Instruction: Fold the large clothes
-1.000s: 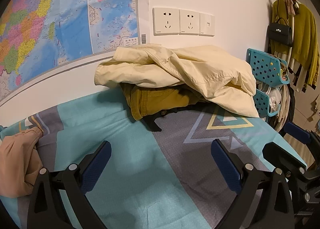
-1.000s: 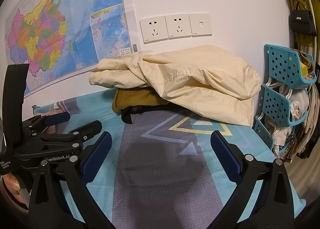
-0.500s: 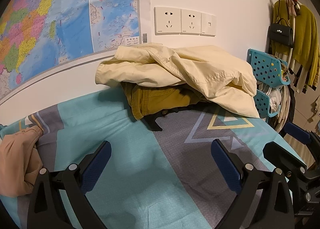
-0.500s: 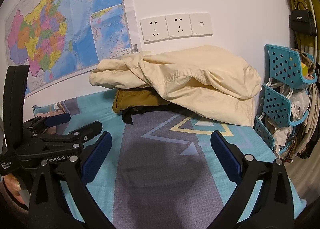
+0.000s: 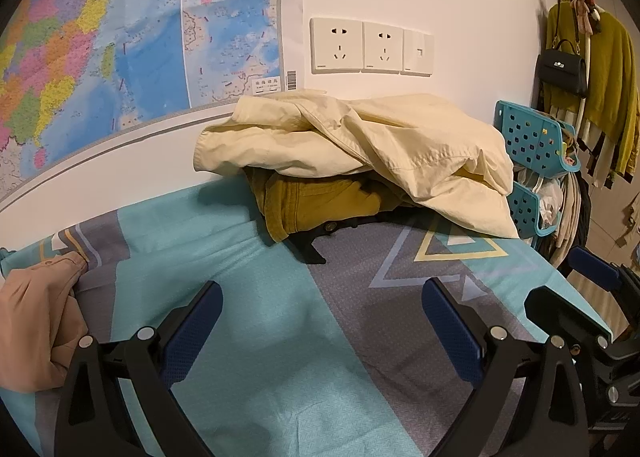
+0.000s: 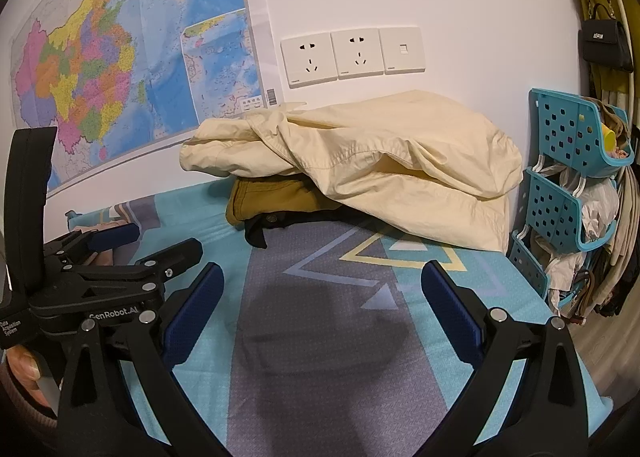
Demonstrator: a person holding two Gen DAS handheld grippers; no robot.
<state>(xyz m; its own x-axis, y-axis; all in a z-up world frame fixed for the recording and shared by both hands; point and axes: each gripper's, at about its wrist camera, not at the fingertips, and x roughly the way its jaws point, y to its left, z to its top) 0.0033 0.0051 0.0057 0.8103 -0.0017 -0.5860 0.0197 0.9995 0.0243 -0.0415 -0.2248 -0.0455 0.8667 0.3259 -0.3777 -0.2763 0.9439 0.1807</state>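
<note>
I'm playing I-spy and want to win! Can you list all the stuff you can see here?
cream garment: 1, pale yellow, top of pile by wall
mustard garment: 1, under the cream one
black garment: 1, bottom of pile
peach garment: 1, bed's left edge
bedsheet: 1, teal and grey
map: 1, wall
sockets: 2, white, wall
baskets: teal, stacked, right
handbag: 1, black, hanging
left hand-held gripper: open
right hand-held gripper: open

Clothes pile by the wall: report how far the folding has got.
Done: nothing looks folded. The cream garment lies crumpled over the mustard garment, with a black one under them; a tan garment is bunched at the sheet's left edge. In hand: nothing; the left gripper and right gripper hang open above the sheet. Left: all the folding.
</note>
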